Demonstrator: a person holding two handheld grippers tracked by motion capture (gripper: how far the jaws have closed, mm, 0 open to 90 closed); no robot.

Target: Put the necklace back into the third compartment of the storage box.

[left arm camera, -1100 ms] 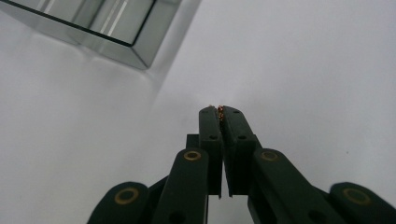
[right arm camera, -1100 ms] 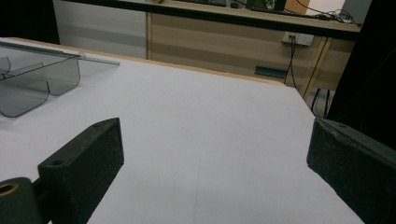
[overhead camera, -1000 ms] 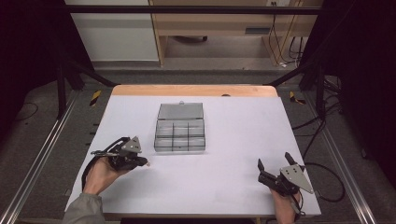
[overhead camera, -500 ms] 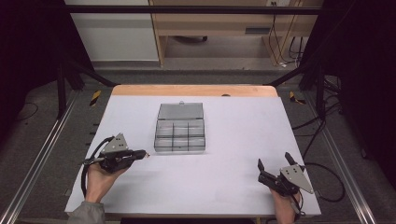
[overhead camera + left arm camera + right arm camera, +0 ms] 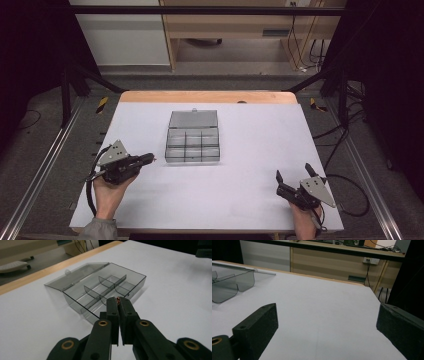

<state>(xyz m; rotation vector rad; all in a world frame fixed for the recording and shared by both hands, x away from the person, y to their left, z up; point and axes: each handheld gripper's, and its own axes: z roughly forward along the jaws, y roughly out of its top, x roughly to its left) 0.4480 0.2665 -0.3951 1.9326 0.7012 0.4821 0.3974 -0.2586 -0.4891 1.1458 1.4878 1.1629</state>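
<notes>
A smoky clear compartment box (image 5: 193, 140) lies on the white table with its lid folded back and its dividers showing (image 5: 105, 287). My left gripper (image 5: 151, 159) is just left of the box's front corner, with its jaws pointing at it. In the left gripper view the jaws (image 5: 118, 300) are pressed together on a tiny copper-red piece (image 5: 117, 299) at their tips. My right gripper (image 5: 292, 178) rests near the front right corner of the table. Its fingers (image 5: 257, 326) stand wide apart with nothing between them. The box's edge (image 5: 227, 282) shows at the far left of the right gripper view.
The white table (image 5: 260, 145) ends in a wooden strip (image 5: 205, 96) at the far side. Metal rails (image 5: 45, 165) run along both sides. Beyond the table stand a wooden cabinet (image 5: 235, 25) and cables (image 5: 350, 200) on the floor.
My left gripper has turned and shifted slightly, so its jaws now point right at the box. The right gripper has stayed put.
</notes>
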